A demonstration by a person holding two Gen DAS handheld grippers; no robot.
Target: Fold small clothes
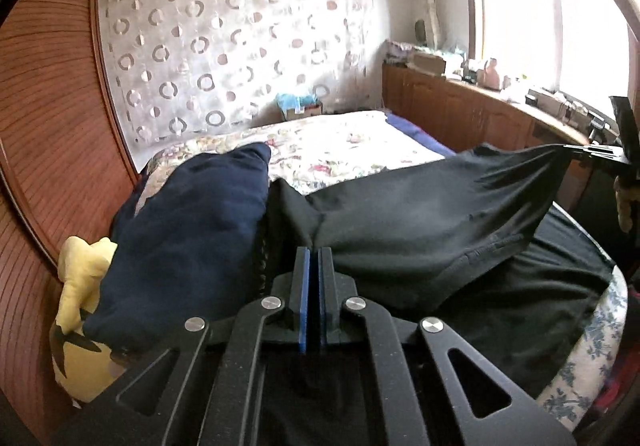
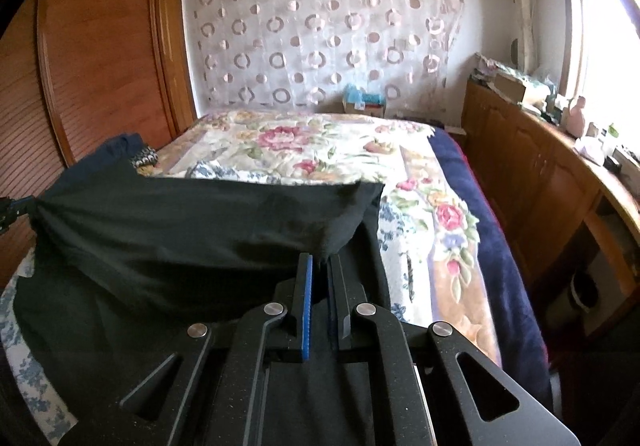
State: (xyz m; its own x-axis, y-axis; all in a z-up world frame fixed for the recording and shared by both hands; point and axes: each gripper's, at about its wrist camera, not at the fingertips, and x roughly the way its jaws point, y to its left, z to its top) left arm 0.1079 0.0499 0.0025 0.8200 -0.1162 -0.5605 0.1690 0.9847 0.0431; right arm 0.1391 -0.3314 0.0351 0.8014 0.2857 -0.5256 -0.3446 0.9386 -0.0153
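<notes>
**A:** Start with the left wrist view. What do you have?

**B:** The left gripper (image 1: 314, 252) has its jaws clamped together on one corner of the black garment (image 1: 420, 214). The cloth stretches from there across to the right gripper (image 1: 576, 152), at the far right edge, where the other corner is pinched. The held edge is raised and taut, while the lower part trails down onto the bed (image 1: 340, 142).

**A:** Anything beside it?

**B:** A navy garment (image 1: 188, 238) lies bunched just to the left, touching the black one, and a yellow cloth (image 1: 80, 286) sits further left against the wooden wardrobe (image 1: 44, 126).

**A:** And the right wrist view?

**B:** The right gripper (image 2: 320, 260) has its jaws closed on a corner of the black garment (image 2: 180, 218), with fabric caught between them. The lifted edge runs leftward to the left gripper (image 2: 16, 206), barely visible at the frame border. The floral bedspread (image 2: 320, 150) lies open beyond.

**A:** So how far along?

**B:** Early to middle, I'd judge. The black piece is gripped at two corners and lifted, which looks like the start of a fold, but no finished crease shows. The navy and yellow pieces look unfolded, so most of the work remains.
</notes>
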